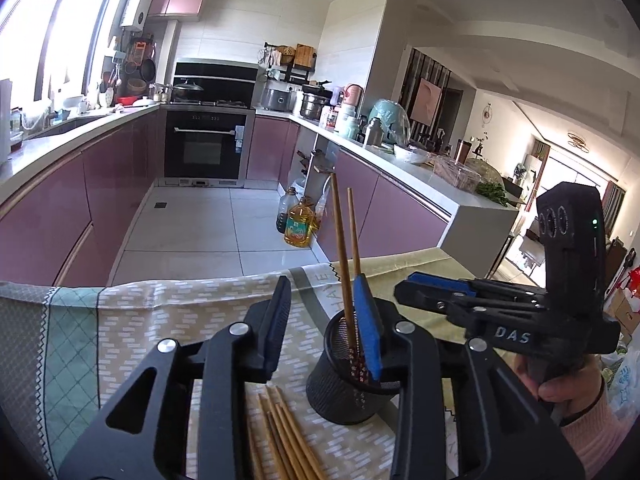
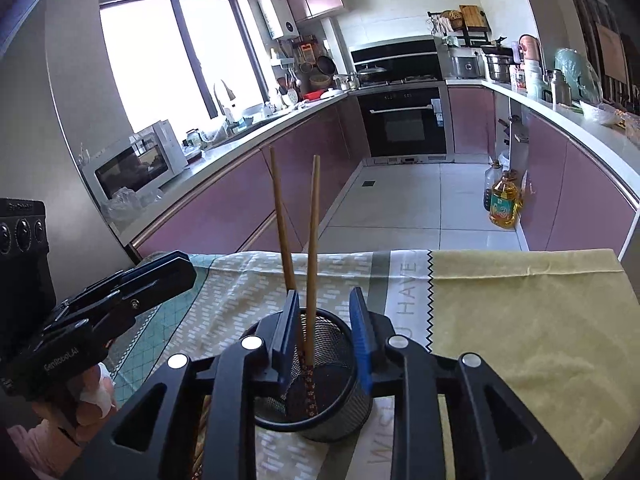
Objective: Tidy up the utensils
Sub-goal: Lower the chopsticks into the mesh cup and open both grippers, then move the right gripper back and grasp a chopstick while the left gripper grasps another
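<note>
Wooden chopsticks [image 2: 310,256] stand in mesh cup [image 2: 320,412] between both parted, empty claws [image 2: 325,322].

Two chopsticks [image 2: 310,264] stand in one black mesh cup [image 2: 340,408]. Beside the cup, about five more chopsticks [image 1: 286,436] lie loose on the tablecloth [image 2: 520,320]; the exact number is unclear.

My table [image 2: 520,320] wore a patterned cloth [image 1: 180,320], part white-dashed, part plain yellow-green, with printed letters between. On the cloth stood a black mesh cup [image 1: 344,384], and just beside its base lay a bundle of loose chopsticks [image 1: 284,436], side by side.
</note>
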Available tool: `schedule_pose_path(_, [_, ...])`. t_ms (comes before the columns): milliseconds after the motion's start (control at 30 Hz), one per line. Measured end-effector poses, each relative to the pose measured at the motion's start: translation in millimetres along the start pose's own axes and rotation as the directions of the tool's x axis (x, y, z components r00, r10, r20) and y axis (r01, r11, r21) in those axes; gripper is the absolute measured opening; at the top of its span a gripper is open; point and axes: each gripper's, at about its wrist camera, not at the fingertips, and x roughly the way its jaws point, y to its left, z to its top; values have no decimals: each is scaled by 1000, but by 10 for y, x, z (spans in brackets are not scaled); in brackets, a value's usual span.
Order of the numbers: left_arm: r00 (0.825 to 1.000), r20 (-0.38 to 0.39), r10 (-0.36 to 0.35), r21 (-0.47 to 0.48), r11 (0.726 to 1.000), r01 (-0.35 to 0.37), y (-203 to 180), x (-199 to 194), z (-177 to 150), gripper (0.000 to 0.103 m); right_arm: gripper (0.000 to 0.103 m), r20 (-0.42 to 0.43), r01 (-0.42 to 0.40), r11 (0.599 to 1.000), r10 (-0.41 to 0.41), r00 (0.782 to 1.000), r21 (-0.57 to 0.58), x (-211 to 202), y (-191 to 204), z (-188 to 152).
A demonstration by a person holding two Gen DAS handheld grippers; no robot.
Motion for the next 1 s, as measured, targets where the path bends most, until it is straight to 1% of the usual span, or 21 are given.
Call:
schedule_pose_path(67, [1000,5,23,-2,1000,-23,59,-148,-41,38,29,30,-30,999,30,999,-19,-166,76,-52])
schedule_pose_path(100, [1000,3,27,0,1000,-27,88,-206,-74,42,31,37,-43,999,44,998,-32,-225,122,-75])
schedule_pose_path(167, [998,-6,63,17,998,-63,138,-313,-179,44,39,49,-74,995,77,996,-68,-354,240,-160])
schedule_pose_path(233, [996,-26,90,34,995,-89,214,-384,-286,45,42,36,-99,990,103,994,-100,-422,346,-255])
schedule_pose_path(267, [994,-46,103,33,994,-102,260,-406,-371,45,42,19,-113,987,116,993,-116,-427,406,-331])
schedule_pose_path(333, [990,-87,109,23,994,-108,340,-428,-530,45,42,-28,-140,982,138,990,-125,-379,494,-474])
schedule_pose_path(433, [981,-156,114,9,993,-114,458,-424,-781,43,42,-129,-146,982,130,983,-123,-148,589,-729])
schedule_pose_path(533, [968,-222,117,-1,993,-121,522,-384,-1009,42,42,-225,-146,984,121,967,-97,113,628,-961])
schedule_pose_path(600, [959,-261,111,-12,993,-119,548,-335,-1129,41,42,-263,-140,986,112,958,-92,238,653,-1070])
schedule_pose_path(700, [950,-295,103,-24,993,-116,573,-289,-1280,39,41,-291,-136,988,107,951,-79,350,682,-1160])
schedule_pose_path(800, [945,-318,82,-57,993,-105,579,-284,-1361,36,39,-298,-117,989,85,951,-92,403,724,-1211])
schedule_pose_path(833, [942,-326,78,-65,992,-104,584,-278,-1397,33,38,-300,-115,989,82,950,-92,412,730,-1221])
schedule_pose_path(1000, [930,-362,58,-95,991,-99,607,-242,-1488,24,33,-304,-88,990,50,951,-111,471,785,-1233])
